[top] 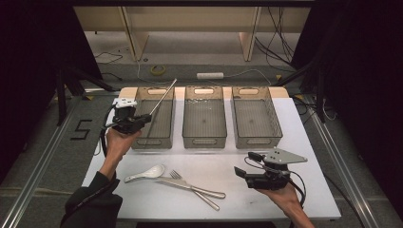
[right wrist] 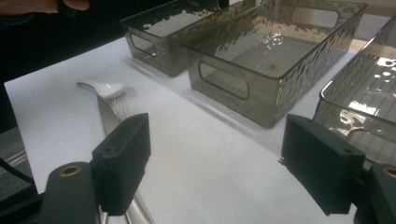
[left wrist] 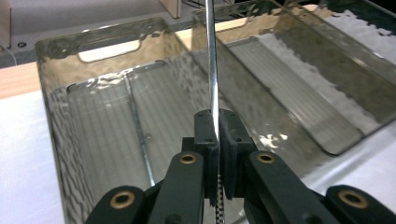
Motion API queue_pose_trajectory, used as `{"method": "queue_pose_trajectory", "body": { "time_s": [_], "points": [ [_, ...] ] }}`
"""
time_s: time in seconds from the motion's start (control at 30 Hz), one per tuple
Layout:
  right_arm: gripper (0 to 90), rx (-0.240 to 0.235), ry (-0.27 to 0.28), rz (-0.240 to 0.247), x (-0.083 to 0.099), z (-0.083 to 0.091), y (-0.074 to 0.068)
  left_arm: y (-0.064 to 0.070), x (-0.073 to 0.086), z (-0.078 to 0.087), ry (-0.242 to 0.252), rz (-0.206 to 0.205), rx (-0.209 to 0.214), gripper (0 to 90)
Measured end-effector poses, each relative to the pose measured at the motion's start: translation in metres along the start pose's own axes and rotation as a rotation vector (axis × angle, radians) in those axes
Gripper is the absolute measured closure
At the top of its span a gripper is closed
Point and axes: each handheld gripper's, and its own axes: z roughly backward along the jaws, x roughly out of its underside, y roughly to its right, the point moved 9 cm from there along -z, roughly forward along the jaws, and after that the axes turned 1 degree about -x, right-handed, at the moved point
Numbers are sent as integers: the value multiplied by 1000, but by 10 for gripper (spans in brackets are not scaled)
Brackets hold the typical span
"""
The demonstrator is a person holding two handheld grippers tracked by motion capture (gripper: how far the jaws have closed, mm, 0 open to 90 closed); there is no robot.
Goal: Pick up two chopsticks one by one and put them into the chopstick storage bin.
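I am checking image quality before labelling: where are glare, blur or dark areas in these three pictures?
High view: the white table is lit brightly, surroundings nearly black. Left gripper view: the metal chopstick in the left gripper glints; the left bin shows rippled reflections. Right gripper view: right gripper jaws look soft, glare spots on the middle bin.

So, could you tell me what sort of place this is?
Probably a lab recording setup, not a kitchen: a white table between black curtains, loose cables on the floor, and three bins lined up.
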Motion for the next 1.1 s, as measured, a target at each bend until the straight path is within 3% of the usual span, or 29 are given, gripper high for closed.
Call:
{"method": "queue_pose_trajectory", "body": {
  "time_s": [0.37, 0.83, 1.1],
  "points": [
    [204, -4, -1, 5, 0, 0, -2, -23, 12, -17, -44, 41, -47, 863],
    [194, -13, 3, 10, -1, 0, -5, -37, 24, -23, -82, 73, -82, 862],
    [195, -21, -3, 15, 0, -1, -7, -43, 28, -26, -96, 113, -104, 859]
  ]
}}
